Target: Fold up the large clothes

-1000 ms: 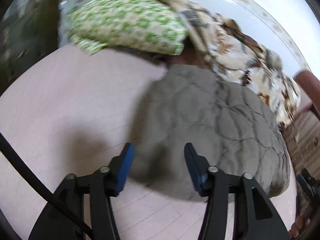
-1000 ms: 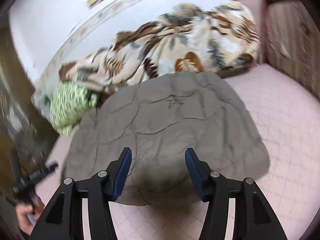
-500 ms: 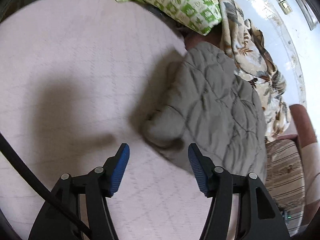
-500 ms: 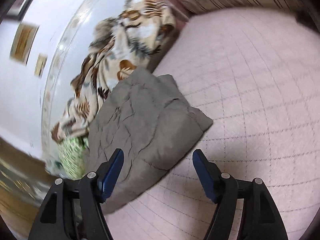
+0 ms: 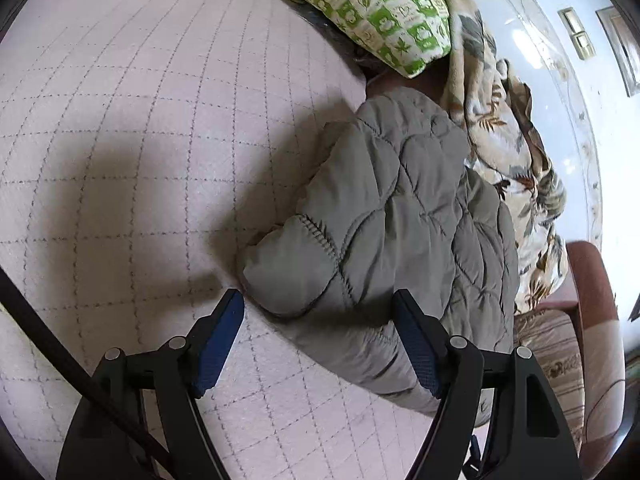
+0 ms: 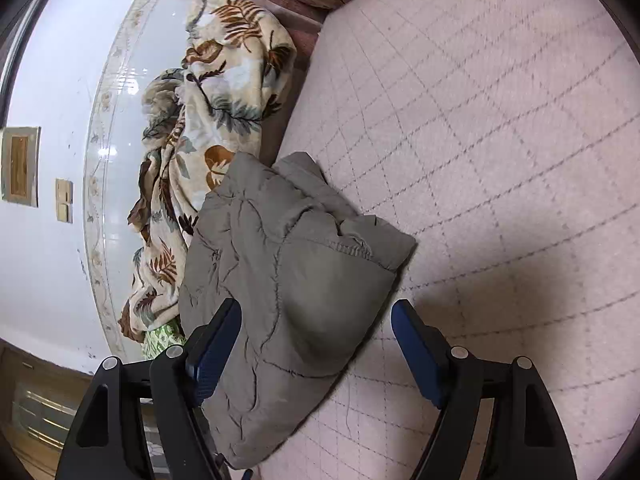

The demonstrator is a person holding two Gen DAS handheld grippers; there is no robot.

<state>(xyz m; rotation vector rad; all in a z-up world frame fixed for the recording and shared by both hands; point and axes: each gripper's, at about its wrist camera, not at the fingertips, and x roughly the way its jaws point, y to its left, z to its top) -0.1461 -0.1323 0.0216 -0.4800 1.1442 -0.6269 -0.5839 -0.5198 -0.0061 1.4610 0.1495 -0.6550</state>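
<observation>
Now, with the grey quilted jacket [image 5: 400, 216] lying folded on the pink bedcover [image 5: 140, 140], the left gripper [image 5: 320, 332] and right gripper [image 6: 316, 340], both opening and empty, should each reach deep around a thick corner before closing.

pink quilted bed cover [image 5: 140, 128], glossy white wall [image 6: 52, 80] w/ switch plates [image 6: 64, 200], leaf-print blanket [image 6: 224, 92], green pillow [image 5: 380, 8].

The folded quilted jacket [image 5: 404, 216] is lying on the bed [image 5: 140, 140], near its wall-side edge. A leaf-print blanket [image 5: 516, 168] is lying heaped behind it along the wall [image 6: 52, 80], touching it. A pillow [image 5: 376, 4] is resting at one end of the blanket, overlapping it.
</observation>
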